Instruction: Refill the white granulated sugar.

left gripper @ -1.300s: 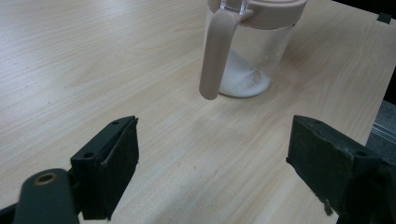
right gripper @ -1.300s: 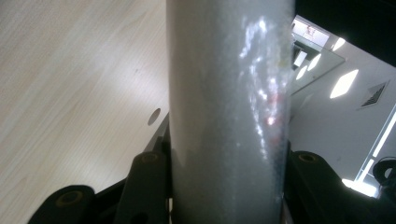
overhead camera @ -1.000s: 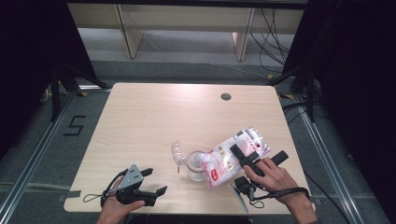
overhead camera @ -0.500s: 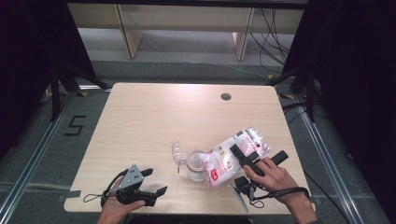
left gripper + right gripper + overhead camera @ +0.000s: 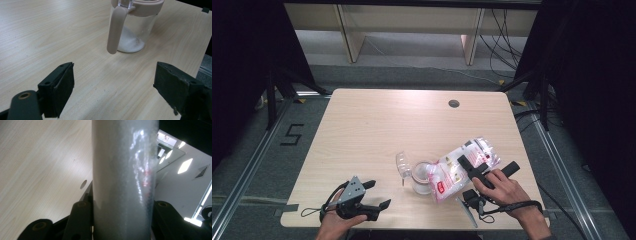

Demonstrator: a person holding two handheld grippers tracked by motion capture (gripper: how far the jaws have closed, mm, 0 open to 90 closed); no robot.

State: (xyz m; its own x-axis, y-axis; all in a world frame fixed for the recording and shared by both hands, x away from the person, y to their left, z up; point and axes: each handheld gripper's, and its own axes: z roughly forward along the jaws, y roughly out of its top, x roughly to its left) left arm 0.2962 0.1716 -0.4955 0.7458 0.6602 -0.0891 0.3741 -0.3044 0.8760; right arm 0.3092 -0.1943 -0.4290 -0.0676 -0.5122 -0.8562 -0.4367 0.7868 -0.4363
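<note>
The bag [image 5: 123, 180] runs past the top and bottom edges in the right gripper view, hiding the jaw pads. The jar's [image 5: 135, 25] rim is cut off above in the left gripper view.

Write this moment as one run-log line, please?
right gripper: jaws shut on bag, tipped over jar | left gripper: jaws open, holding nothing | jar: some white powder inside
</note>
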